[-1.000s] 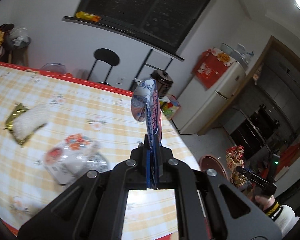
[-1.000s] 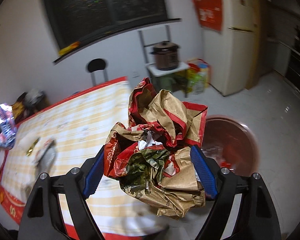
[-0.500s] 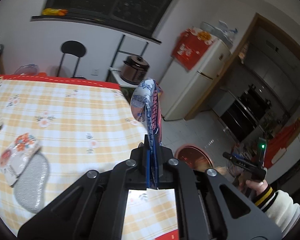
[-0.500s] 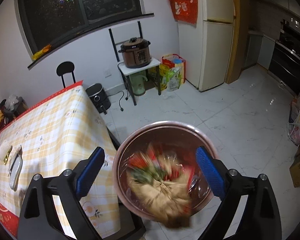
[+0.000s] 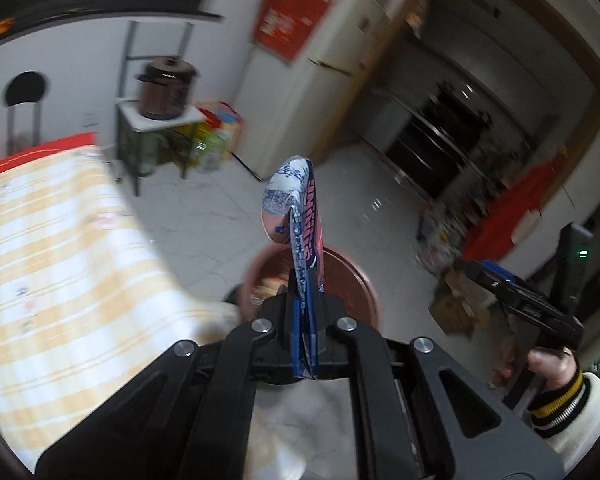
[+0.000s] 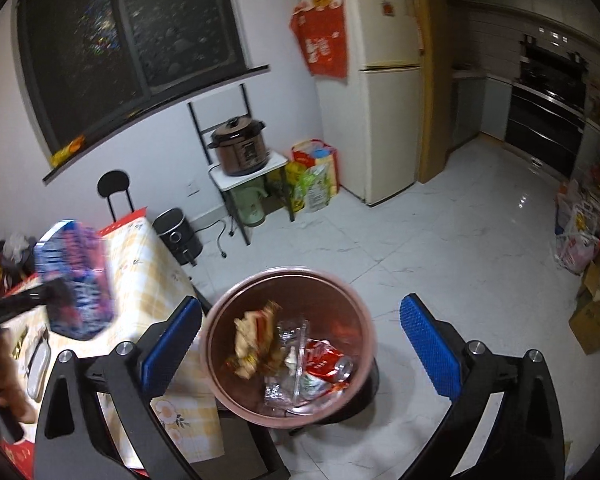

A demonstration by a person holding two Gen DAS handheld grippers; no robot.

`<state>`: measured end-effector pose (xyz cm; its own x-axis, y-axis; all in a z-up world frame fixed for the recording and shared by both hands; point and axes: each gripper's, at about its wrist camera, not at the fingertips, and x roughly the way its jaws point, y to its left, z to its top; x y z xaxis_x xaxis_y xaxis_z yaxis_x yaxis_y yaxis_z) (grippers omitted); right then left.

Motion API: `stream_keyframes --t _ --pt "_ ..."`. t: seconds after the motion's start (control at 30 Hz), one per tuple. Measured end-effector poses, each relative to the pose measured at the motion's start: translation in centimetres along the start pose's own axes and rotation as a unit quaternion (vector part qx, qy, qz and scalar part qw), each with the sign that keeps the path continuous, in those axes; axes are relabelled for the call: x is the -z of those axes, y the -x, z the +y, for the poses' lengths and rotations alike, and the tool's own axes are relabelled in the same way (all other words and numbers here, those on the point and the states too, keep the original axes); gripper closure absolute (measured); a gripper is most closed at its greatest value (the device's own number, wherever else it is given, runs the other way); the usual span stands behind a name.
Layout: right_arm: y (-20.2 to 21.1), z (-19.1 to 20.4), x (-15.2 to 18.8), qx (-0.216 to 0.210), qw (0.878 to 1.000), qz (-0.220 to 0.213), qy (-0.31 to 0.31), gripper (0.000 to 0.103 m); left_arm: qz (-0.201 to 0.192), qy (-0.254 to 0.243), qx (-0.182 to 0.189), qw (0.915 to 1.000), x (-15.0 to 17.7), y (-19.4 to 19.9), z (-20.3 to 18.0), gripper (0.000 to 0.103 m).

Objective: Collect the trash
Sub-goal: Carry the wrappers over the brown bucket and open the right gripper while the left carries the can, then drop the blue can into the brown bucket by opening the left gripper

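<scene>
Wrapper [image 5: 300, 220] first: it's a flattened blue, white and pink snack packet pinched edge-on between the closed fingers of the left gripper [image 5: 306, 312], sticking up and away from them, with its lower end hanging just behind the pads. Behind it in the left wrist view sits the pink trash bin [image 5: 364, 280] on the floor, but the packet and the gripper body cover most of its opening, so only bits of the rim and a scrap of brown paper show. That whole view is smeared, and the yellow checked tablecloth [image 5: 60, 248] at left is mostly a blur. From the right wrist view the same packet [image 6: 74, 280] is a blurry blue blob at far left over the table edge, held by a hand that's cut off by the frame. Moving right, the right gripper [image 6: 300, 344] has its blue-padded fingers [image 6: 430, 344] spread wide with nothing between them; they've just been opening. It tilts down at the bin [image 6: 216, 320], which sits straight ahead between them on the white floor, just beside the table corner. Inside lie the crumpled brown and red paper bag [image 6: 256, 340], a clear plastic container and a red can, all a bit fuzzy. At far right in the left wrist view, the person's right hand [image 5: 548, 364] in a striped cuff grips the other gripper's handle.
</scene>
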<state>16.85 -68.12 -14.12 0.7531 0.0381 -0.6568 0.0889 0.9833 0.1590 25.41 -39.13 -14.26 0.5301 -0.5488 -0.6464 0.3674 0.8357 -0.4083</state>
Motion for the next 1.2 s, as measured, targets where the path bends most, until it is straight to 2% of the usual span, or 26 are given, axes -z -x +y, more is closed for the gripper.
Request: stream_keyframes --t 0.13,0.17,0.2,0.23,0.43,0.5,0.57,0.77,0.87,0.97,1.03,1.2 --pt "1.8 -2.3 0.7 0.018 1.0 -0.004 -0.025 0.005 0.025 -0.034 0.028 0.9987 -0.8 -4.4 -3.5 0.094" --pt "1.9 -2.5 0.8 0.02 0.999 -0.005 -0.028 0.005 0.029 -0.044 0.033 0.9981 -1.0 -5.4 -4.4 0.078" --pt "2.3 -3.0 1.0 0.023 0.999 -0.006 -0.033 0.005 0.029 -0.05 0.034 0.9977 -1.2 -6.0 -5.1 0.05" --pt "2.7 -3.3 1.2 0.026 0.999 -0.008 -0.036 0.005 0.022 -0.053 0.036 0.9977 -1.5 -6.3 -5.6 0.041" --pt "3.2 -3.5 1.7 0.029 0.998 -0.008 -0.047 0.005 -0.001 -0.058 0.03 0.9979 -1.8 -5.2 -5.3 0.02" --pt "3.0 -3.1 1.6 0.025 0.999 -0.007 -0.046 0.005 -0.004 -0.058 0.015 0.9982 -1.9 -4.4 -4.6 0.013" --pt "2.8 -2.5 1.4 0.018 0.999 -0.006 -0.043 0.005 -0.011 -0.051 -0.013 0.9985 -1.8 -3.0 -3.2 0.008" --pt "2.0 1.5 0.4 -0.009 1.0 -0.007 -0.017 0.005 -0.033 -0.011 -0.106 0.9937 -1.1 2.2 2.2 0.006" --pt "1.7 3.7 0.1 -0.025 1.0 -0.01 -0.004 0.005 -0.047 0.0 -0.154 0.987 -0.4 5.5 5.1 0.006" --pt "1.3 6.1 -0.3 -0.037 0.999 -0.01 0.018 0.005 -0.053 0.02 -0.183 0.9815 0.5 8.6 7.9 0.006" --pt "1.1 7.9 -0.5 -0.048 0.998 -0.009 0.032 0.005 -0.061 0.035 -0.213 0.9745 1.4 11.1 9.7 0.006" --pt "1.0 11.2 -0.4 -0.07 0.996 -0.008 0.051 0.005 -0.088 0.068 -0.253 0.961 3.7 17.2 13.5 0.006"
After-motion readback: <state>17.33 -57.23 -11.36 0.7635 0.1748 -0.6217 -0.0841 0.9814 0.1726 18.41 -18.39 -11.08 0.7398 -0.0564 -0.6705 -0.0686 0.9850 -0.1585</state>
